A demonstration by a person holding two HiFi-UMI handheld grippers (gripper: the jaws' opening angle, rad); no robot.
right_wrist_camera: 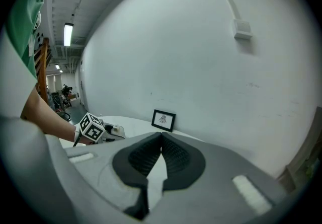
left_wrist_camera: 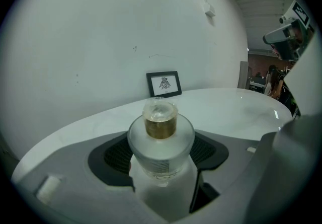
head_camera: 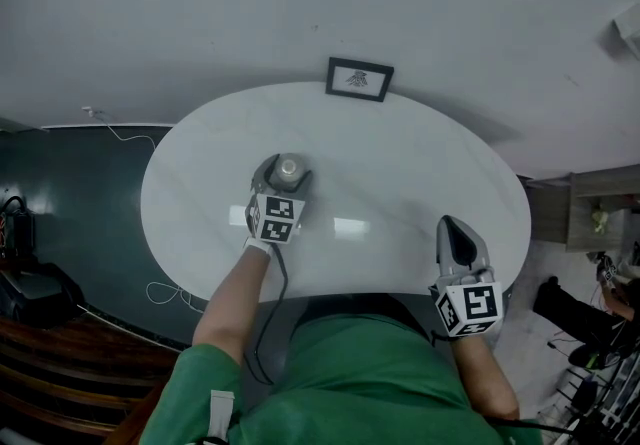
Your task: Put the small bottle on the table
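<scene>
A small frosted-glass bottle with a gold collar and a clear cap stands upright between the jaws of my left gripper, which is shut on its body. From the head view the bottle shows cap-up over the middle left of the white oval table. Whether its base touches the tabletop is hidden. My right gripper hovers at the table's near right edge, and its black pads meet at the tip with nothing between them.
A small black-framed picture stands at the table's far edge against the white wall. A cable hangs from the left gripper. Dark floor and furniture lie to the left, and a shelf and clutter to the right.
</scene>
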